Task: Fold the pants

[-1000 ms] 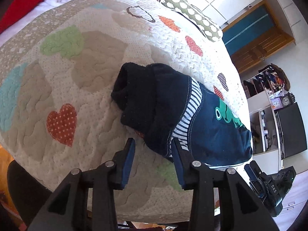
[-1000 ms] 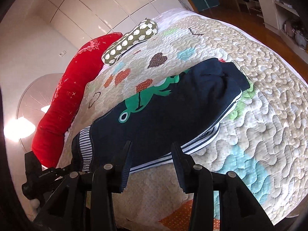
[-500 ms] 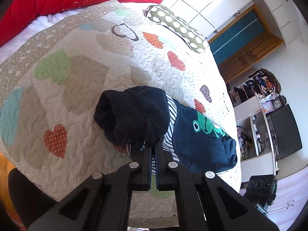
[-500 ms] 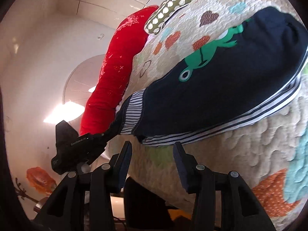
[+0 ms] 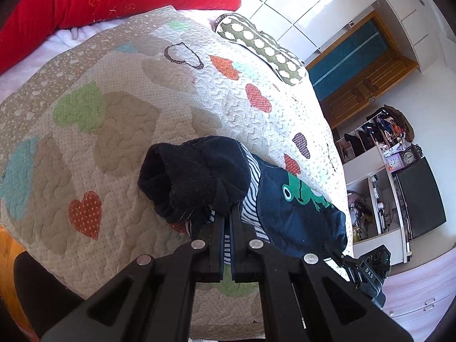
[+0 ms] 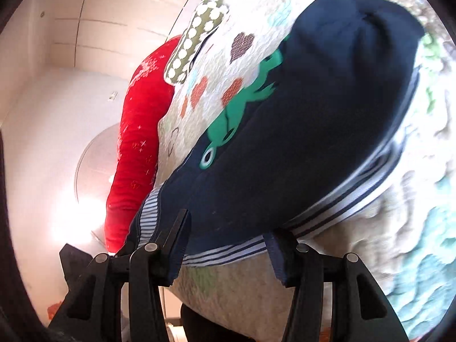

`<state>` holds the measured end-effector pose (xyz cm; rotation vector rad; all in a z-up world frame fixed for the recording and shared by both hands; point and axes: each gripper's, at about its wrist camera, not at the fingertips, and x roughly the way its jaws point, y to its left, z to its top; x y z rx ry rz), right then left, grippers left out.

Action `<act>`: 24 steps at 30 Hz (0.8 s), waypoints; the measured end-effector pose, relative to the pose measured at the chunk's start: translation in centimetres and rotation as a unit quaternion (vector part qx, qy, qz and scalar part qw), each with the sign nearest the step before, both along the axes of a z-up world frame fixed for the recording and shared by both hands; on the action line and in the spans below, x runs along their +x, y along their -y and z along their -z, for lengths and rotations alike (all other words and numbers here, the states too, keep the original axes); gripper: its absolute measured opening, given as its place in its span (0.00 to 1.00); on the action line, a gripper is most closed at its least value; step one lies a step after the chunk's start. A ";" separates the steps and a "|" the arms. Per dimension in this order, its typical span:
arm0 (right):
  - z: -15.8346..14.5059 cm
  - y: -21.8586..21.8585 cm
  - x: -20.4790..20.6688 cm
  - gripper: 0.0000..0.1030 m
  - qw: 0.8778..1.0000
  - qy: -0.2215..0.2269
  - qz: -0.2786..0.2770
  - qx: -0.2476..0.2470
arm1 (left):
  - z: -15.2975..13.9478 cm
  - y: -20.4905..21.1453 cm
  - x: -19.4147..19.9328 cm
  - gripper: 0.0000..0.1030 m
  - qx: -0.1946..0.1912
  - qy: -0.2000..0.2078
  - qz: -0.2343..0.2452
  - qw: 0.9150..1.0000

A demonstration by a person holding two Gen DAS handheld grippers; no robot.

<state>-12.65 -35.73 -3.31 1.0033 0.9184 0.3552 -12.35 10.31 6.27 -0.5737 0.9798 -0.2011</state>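
Dark navy pants (image 5: 287,208) with a green frog print and striped trim lie folded on a quilted bedspread (image 5: 114,131). My left gripper (image 5: 228,222) is shut on the near edge of the pants, by the striped band and a bunched dark end (image 5: 185,179). In the right wrist view the pants (image 6: 313,119) fill the middle. My right gripper (image 6: 225,233) is open, its fingers (image 6: 178,245) straddling the striped hem at the near edge of the pants.
A red bolster (image 5: 99,0) and a green dotted pillow (image 5: 259,45) lie at the head of the bed. Shelves, a dark screen (image 5: 419,199) and a wooden cabinet stand beyond the bed's right edge. The right gripper body (image 5: 367,270) shows at lower right.
My left gripper closed on the pants' near edge and has held it since. My right gripper dropped low and moved in until its open fingers straddle the hem.
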 end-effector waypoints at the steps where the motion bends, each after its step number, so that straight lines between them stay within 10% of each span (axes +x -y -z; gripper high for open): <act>1: -0.1 1.1 -0.2 0.53 1.000 -0.002 0.020 -0.007 | 0.0 0.0 0.1 0.02 0.000 0.000 -0.001 1.000; 4: -0.9 3.7 -0.5 0.16 0.998 -0.006 0.057 -0.034 | -0.1 -0.1 0.6 0.02 -0.001 0.001 -0.004 1.000; 7: -2.9 4.3 0.2 0.07 0.997 0.009 0.053 -0.051 | -0.3 -0.2 1.9 0.02 0.001 0.000 -0.005 1.000; 15: -8.9 4.3 8.3 0.07 0.988 0.056 0.004 -0.143 | -1.3 0.6 12.1 0.02 0.052 -0.002 -0.010 0.999; 21: -7.7 4.0 16.9 0.08 0.976 0.035 -0.005 -0.216 | 1.4 0.1 22.0 0.03 0.045 -0.042 -0.002 0.998; 24: -6.9 4.2 19.8 0.31 0.965 0.015 0.007 -0.263 | 3.1 -1.2 23.9 0.04 0.004 -0.064 -0.003 0.998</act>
